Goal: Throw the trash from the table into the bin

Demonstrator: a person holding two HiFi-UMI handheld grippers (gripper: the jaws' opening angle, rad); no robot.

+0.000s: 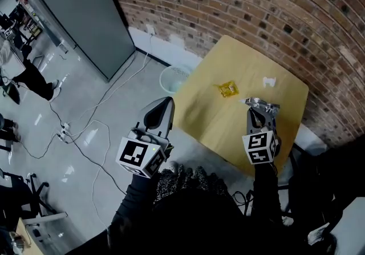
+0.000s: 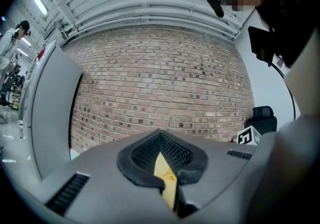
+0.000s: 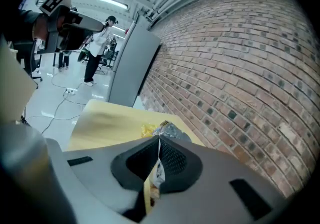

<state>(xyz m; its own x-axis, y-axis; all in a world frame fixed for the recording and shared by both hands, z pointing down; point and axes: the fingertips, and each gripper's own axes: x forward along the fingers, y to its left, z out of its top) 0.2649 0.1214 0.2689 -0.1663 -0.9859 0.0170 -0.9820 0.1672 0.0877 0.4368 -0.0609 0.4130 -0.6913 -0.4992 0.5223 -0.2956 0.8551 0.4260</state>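
Bin (image 1: 174, 77) stands beside table (image 1: 208, 114), contents unclear; right tool (image 1: 258, 113) pinches silver wrapper (image 1: 263, 103).

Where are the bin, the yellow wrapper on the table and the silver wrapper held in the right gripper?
bin (image 1: 167, 84), head view, on its white side wall.
yellow wrapper (image 1: 227, 89), head view, on its middle.
silver wrapper (image 1: 263, 104), head view, on the crumpled end that sticks out.

Wood table (image 1: 211, 117): yellow wrapper (image 1: 227, 89) nr ctr, white scrap (image 1: 269, 81) (crumpled) twd far edge.
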